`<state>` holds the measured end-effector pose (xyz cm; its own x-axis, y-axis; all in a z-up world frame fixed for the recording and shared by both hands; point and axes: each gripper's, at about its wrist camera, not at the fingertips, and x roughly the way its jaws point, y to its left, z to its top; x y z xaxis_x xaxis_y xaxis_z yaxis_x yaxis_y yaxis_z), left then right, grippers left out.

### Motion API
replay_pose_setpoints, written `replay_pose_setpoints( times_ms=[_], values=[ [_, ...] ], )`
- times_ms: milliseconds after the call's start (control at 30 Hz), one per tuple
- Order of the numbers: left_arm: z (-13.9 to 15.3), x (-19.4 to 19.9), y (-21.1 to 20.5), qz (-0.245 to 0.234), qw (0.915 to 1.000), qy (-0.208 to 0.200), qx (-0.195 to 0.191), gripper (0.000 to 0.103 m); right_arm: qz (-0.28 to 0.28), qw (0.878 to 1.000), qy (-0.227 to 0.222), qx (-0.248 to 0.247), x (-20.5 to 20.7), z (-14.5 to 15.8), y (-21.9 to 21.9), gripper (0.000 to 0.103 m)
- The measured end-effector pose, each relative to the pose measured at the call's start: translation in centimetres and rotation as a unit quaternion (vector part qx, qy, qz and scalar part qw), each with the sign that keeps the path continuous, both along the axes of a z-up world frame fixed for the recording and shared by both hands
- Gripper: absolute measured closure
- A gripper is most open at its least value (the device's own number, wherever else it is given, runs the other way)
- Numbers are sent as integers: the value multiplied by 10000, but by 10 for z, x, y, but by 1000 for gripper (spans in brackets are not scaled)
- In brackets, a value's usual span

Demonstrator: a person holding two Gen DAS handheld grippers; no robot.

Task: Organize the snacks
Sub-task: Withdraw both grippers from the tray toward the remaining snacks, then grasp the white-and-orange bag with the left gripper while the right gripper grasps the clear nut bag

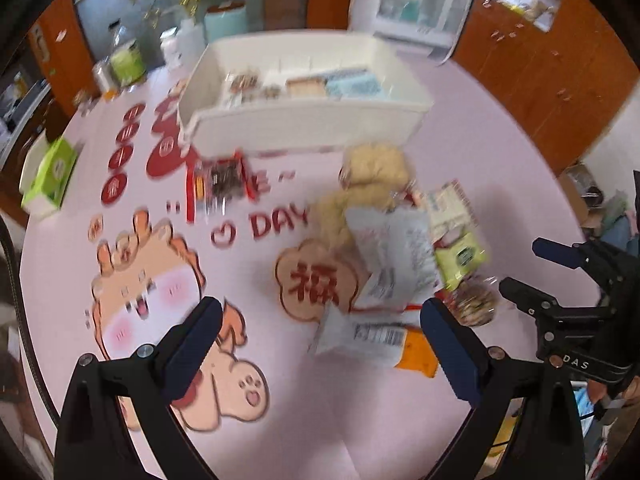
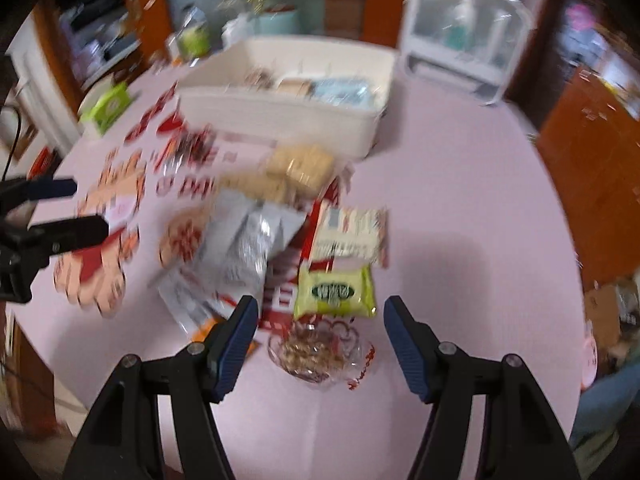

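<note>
A pile of snack packets lies on the pink tablecloth: grey foil bags [image 1: 394, 248] [image 2: 256, 236], a green packet [image 1: 462, 256] [image 2: 334, 291], a striped packet [image 2: 348, 232], pale yellow snacks [image 1: 370, 178] [image 2: 300, 166] and a clear pack of nuts [image 2: 316, 354] [image 1: 474, 302]. A white bin [image 1: 304, 120] [image 2: 280, 114] holding several snacks stands behind the pile. A red-edged packet [image 1: 224, 186] lies apart, left of the pile. My left gripper [image 1: 320, 344] is open and empty, near the pile's left front. My right gripper [image 2: 320, 340] is open, with the nut pack between its fingers, not touching; it also shows in the left wrist view [image 1: 524, 268].
A green tissue box [image 1: 50, 174] [image 2: 108, 106] sits at the table's left edge. Jars and bottles [image 1: 128, 60] stand at the back left. A white cabinet [image 1: 420, 4] [image 2: 460, 28] stands behind the bin. The tablecloth [image 1: 280, 420] has cartoon prints.
</note>
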<state>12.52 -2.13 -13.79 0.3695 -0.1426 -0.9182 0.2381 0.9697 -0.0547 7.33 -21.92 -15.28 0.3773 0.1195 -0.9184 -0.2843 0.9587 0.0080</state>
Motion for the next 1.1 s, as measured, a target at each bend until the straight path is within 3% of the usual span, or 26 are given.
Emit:
replay_pose_setpoints(
  times_ms=[133, 267, 367, 467, 567, 700, 833, 933, 1000, 1100],
  values=[
    [-37, -3, -12, 460, 9979, 448, -30, 4, 882, 9955, 339, -36, -3, -32, 1, 42],
    [-71, -6, -26, 926, 9923, 822, 64, 5, 1750, 9832, 468, -236, -8, -56, 2, 42],
    [-88, -7, -31, 1309, 9864, 990, 123, 5, 2236, 9733, 506, -109, -9, -66, -1, 42],
    [-99, -9, -31, 1690, 9788, 1149, 122, 5, 2519, 9657, 579, -248, -6, -79, 1, 44],
    [-107, -9, -31, 2019, 9712, 1257, 105, 5, 2741, 9601, 532, -151, -8, -77, 1, 52],
    [-114, -8, -32, 2399, 9613, 1354, 15, 5, 2805, 9582, 560, 77, -8, -77, -4, 52],
    [-123, -8, -43, 2473, 9559, 1584, 26, 6, 2774, 9584, 611, 265, -1, -73, -12, 53],
    [-121, -10, -58, 2374, 9597, 1461, 352, 18, 2716, 9596, 637, 372, 0, -73, -14, 53],
    [-116, -13, -63, 2272, 9627, 1422, 367, 43, 2669, 9604, 663, 448, 0, -72, -17, 53],
    [-110, -19, -66, 2127, 9658, 1450, 327, 59, 2585, 9614, 727, 598, 1, -71, -21, 54]
  ],
)
